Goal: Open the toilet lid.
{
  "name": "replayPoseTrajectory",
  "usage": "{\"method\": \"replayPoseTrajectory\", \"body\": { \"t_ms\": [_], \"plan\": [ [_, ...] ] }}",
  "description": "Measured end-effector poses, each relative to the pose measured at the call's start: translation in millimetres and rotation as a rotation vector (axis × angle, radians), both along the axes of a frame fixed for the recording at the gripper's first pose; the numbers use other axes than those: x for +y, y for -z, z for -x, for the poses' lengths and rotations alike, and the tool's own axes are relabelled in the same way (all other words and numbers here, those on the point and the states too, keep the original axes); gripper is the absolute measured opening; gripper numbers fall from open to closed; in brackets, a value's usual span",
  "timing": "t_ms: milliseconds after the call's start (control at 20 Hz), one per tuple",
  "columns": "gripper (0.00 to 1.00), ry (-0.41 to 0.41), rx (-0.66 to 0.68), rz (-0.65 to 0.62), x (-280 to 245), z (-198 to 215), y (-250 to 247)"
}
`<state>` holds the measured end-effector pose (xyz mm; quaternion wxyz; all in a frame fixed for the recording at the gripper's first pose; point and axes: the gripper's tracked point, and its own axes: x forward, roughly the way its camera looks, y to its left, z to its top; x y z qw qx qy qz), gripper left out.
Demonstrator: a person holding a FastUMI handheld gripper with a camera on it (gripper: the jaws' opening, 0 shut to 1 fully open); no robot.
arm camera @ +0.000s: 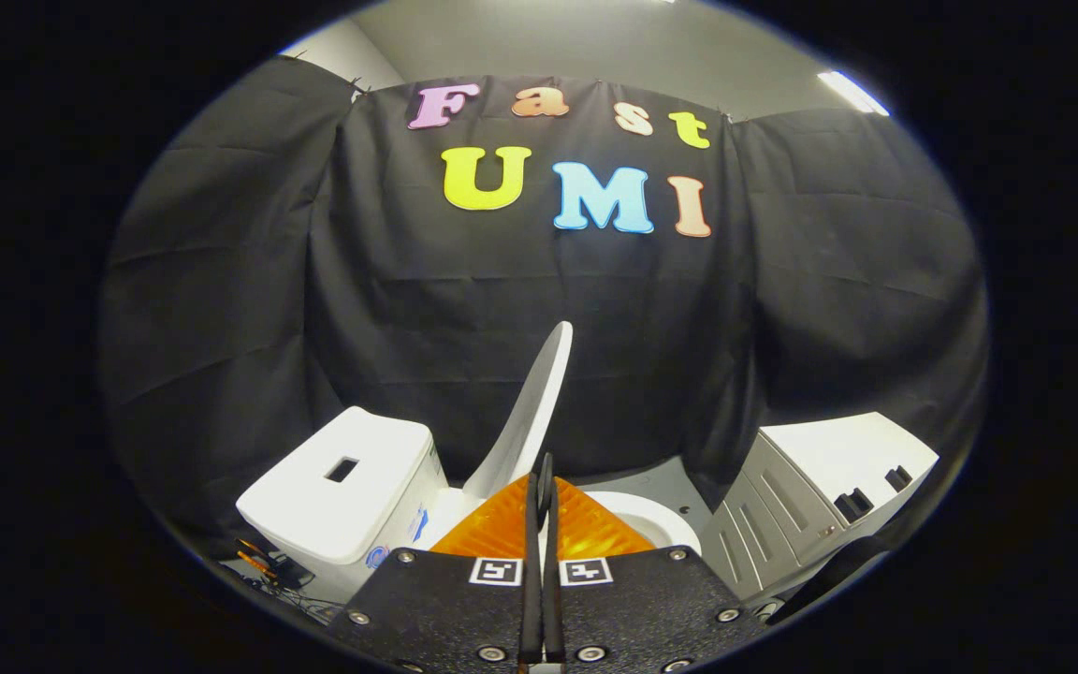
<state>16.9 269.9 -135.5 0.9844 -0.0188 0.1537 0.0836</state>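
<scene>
The gripper [545, 468] points forward and slightly downward, its two fingers [532, 524] running side by side up the middle of the gripper view. The jaws are drawn fully together, the fingers meeting along their whole length with hardly a slit between them, and the tips are pressed against each other. Nothing is clamped between them.

I am working in a mock bathroom set up inside a booth: black cloth [464, 309] hangs as the walls, a white toilet tank [342, 491] and bowl [647, 520] stand below it with the lid [534, 412] raised, and a white cabinet [820, 491] sits beside them.
</scene>
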Motion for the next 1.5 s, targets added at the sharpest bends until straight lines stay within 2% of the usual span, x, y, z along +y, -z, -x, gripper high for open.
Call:
{"method": "replayPoseTrajectory", "body": {
  "t_ms": [200,450,700,900,1050,1500],
  "plan": [
    [0.0,-0.062,-0.054,-0.035,28,3,-13],
    [0.0,-0.095,-0.091,-0.018,52,8,-17],
    [0.01,-0.149,-0.173,0.099,81,12,-23],
    [0.01,-0.18,-0.173,0.066,104,15,-22],
    [0.0,-0.197,-0.186,0.089,121,18,-25],
    [0.01,-0.313,-0.19,0.082,179,30,-20]
  ]
}}
